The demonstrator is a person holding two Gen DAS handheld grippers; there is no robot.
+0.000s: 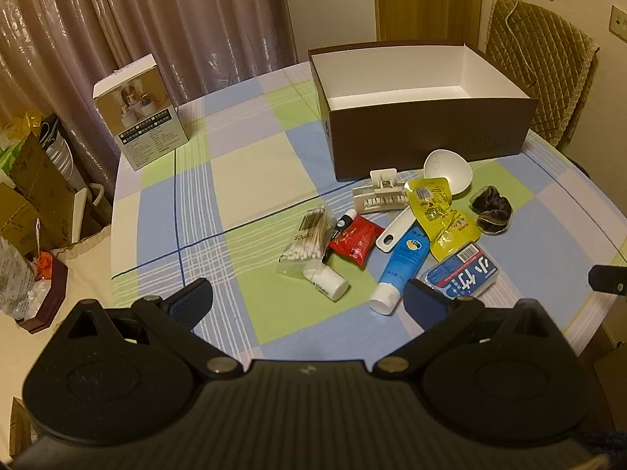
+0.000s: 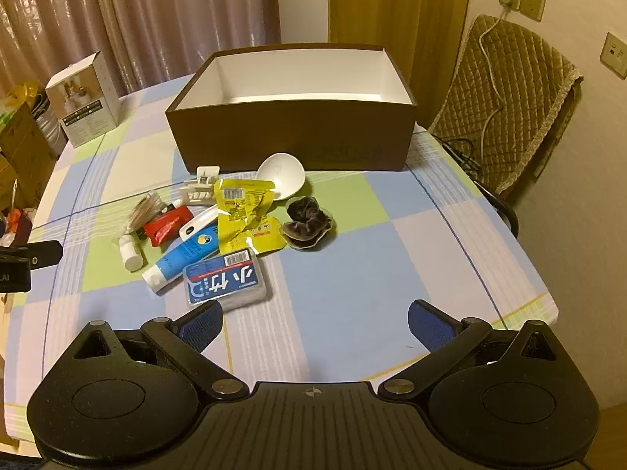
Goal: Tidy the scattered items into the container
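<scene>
Worktop point(image 2: 392, 243) w/ check cloth fills both views. Brown box point(image 2: 290, 133) sits upper centre in the right view, looks empty inside. Clutter lies centre-left, just in front of it: blue tube point(image 2: 184, 254), blue packet point(image 2: 225, 278), yellow pouch point(image 2: 243, 203), white scoop point(image 2: 280, 176), dark scrunchie point(image 2: 309, 221).

Left tool point(image 1: 307, 297) & right tool point(image 2: 315, 323) both spread wide, holding nothing, apart from all items.

Prob. best: take the nearest item first, grip it across the narrow side, lift clear over the box wall before letting go.

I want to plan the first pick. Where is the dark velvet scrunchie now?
In both wrist views the dark velvet scrunchie lies on the tablecloth at the right end of the pile, right of the yellow pouch, in front of the brown box.
</scene>
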